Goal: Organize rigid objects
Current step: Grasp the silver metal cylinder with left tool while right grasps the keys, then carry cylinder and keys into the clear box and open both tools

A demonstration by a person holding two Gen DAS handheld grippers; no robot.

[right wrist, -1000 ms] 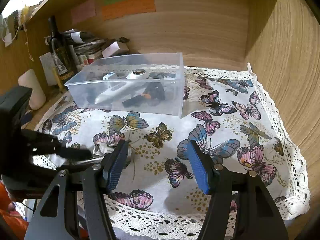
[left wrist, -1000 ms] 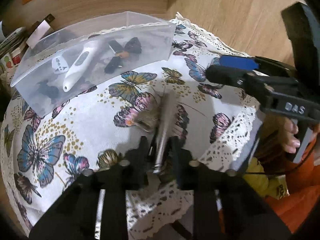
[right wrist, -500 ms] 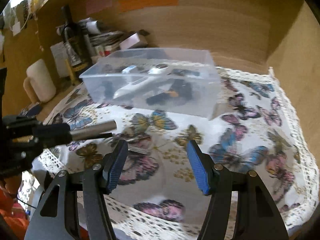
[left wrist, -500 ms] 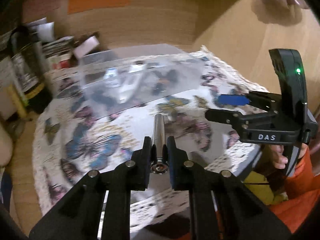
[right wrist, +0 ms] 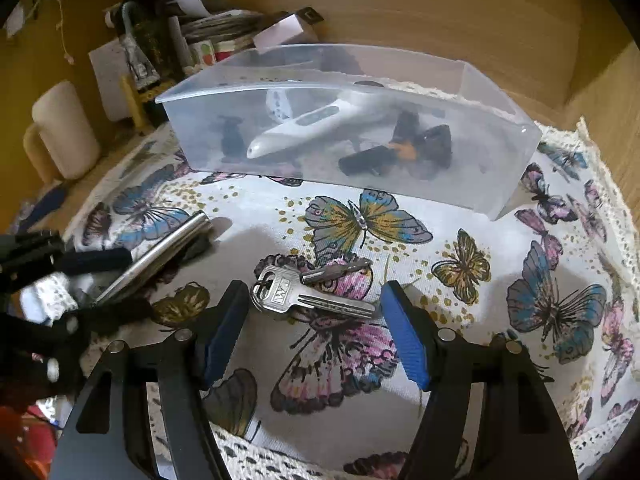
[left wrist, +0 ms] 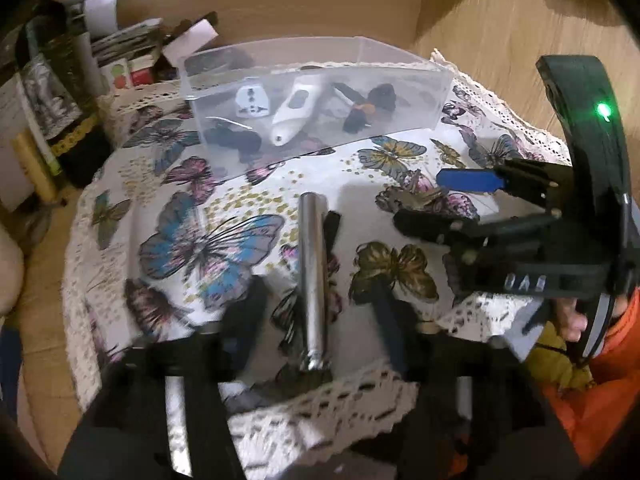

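On the butterfly cloth [right wrist: 460,208], keys [right wrist: 312,292] lie between the spread right tool [right wrist: 314,332].

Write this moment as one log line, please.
left gripper: open, metal tube between fingers | right gripper: open, over keys | clear bin: partly filled

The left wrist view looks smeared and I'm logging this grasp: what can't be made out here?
- Left tool: motion blur in the left wrist view hides whether its fingers touch the metal rod.
- Dark items in the clear box: frosted wall blurs them in both views.
- Second key: partly hidden under the larger key, right wrist view.
- Right tool: open around the keys.
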